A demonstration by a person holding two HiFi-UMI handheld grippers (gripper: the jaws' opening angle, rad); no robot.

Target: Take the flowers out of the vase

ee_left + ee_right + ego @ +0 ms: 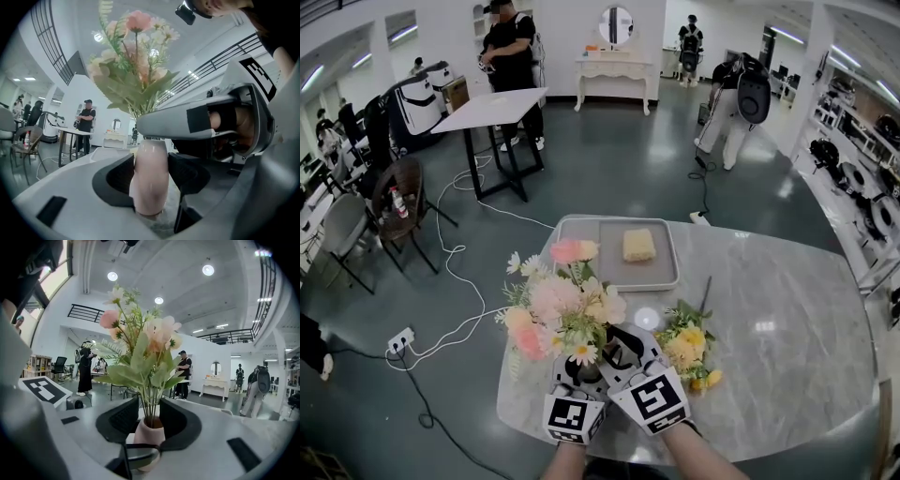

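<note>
Flowers [562, 305] stand in the pink vase [150, 192] by the marble table's [787, 319] near edge, the left gripper [151, 161] clamped on the vase's body, the right gripper [149, 403] open with jaws clear either side of the stems [151, 412], and a yellow bunch [689, 347] lies just right.

Yellow sponge [639, 245] sits on the grey tray [661, 267], marble table [787, 319] underneath, white cables [450, 253] snaking across the floor.
</note>
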